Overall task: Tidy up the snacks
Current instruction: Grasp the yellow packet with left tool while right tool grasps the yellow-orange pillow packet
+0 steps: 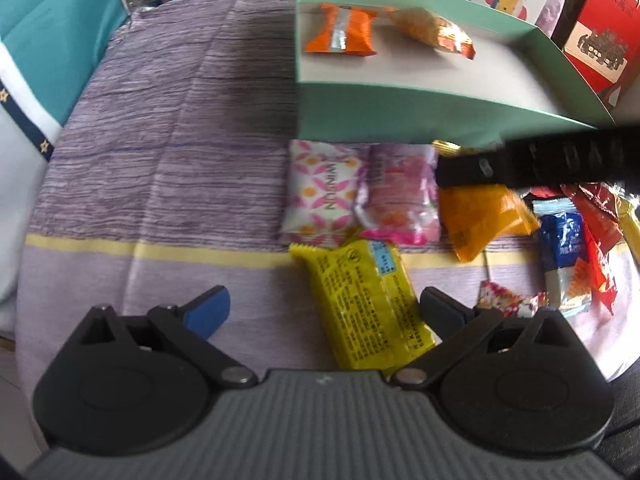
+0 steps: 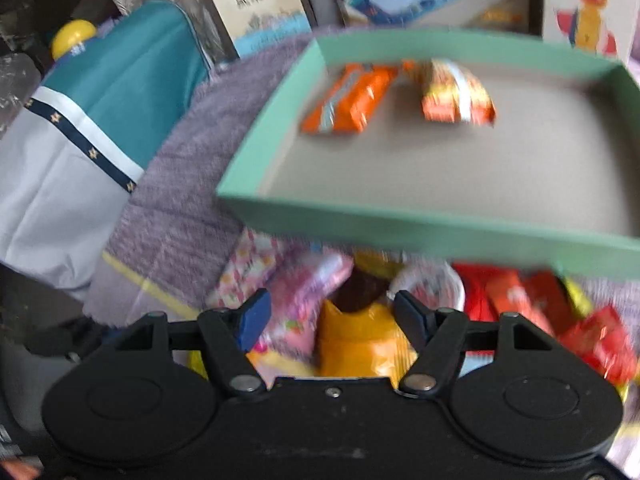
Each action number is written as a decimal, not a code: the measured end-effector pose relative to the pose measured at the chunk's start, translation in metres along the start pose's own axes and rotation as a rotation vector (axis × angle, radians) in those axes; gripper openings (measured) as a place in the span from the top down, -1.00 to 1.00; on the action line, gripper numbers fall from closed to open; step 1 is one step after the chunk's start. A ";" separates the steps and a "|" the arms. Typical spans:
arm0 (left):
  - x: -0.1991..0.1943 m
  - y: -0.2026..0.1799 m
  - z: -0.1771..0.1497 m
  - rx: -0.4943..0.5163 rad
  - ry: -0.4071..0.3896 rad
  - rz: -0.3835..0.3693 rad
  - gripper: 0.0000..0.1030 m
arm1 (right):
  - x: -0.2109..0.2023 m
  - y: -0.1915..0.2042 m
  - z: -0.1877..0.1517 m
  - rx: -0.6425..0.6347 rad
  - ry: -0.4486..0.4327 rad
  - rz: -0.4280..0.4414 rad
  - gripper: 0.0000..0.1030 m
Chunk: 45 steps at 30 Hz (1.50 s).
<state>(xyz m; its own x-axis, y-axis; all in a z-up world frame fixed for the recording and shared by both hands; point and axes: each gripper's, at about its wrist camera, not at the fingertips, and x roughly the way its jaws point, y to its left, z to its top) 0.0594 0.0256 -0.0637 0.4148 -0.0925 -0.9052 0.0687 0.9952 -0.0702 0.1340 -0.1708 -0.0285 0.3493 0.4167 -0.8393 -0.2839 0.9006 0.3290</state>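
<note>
In the left wrist view, our left gripper (image 1: 324,308) has its fingers spread over a yellow foil snack packet (image 1: 360,304), grasping nothing. Beyond it sits the shallow mint-green cardboard box (image 1: 360,112) holding two orange wrappers (image 1: 340,30); the right gripper's black finger (image 1: 520,160) crosses before it.

In the right wrist view, our right gripper (image 2: 332,318) is released above an amber-orange pouch (image 2: 360,340), just before the box (image 2: 400,228).

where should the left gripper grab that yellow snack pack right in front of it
Grip the yellow snack pack across its narrow width, mid-body, coming straight down from above. It lies flat on the purple cloth, long axis running away from the left gripper, whose open jaws already straddle its near half.
</note>
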 end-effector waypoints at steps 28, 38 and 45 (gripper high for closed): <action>0.001 0.027 -0.012 0.007 0.017 0.050 -1.00 | 0.004 0.038 -0.051 -0.268 0.052 -0.047 -0.30; -0.003 0.023 -0.011 0.034 -0.028 0.053 0.01 | 0.003 0.037 -0.052 -0.257 0.029 -0.061 -0.05; -0.008 0.023 -0.007 0.018 -0.032 0.027 0.09 | -0.009 0.024 -0.046 -0.152 0.022 -0.017 0.01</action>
<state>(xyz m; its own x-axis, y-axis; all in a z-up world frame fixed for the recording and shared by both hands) 0.0512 0.0499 -0.0612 0.4455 -0.0673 -0.8928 0.0736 0.9965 -0.0384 0.0826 -0.1581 -0.0334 0.3360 0.3971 -0.8541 -0.4102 0.8780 0.2468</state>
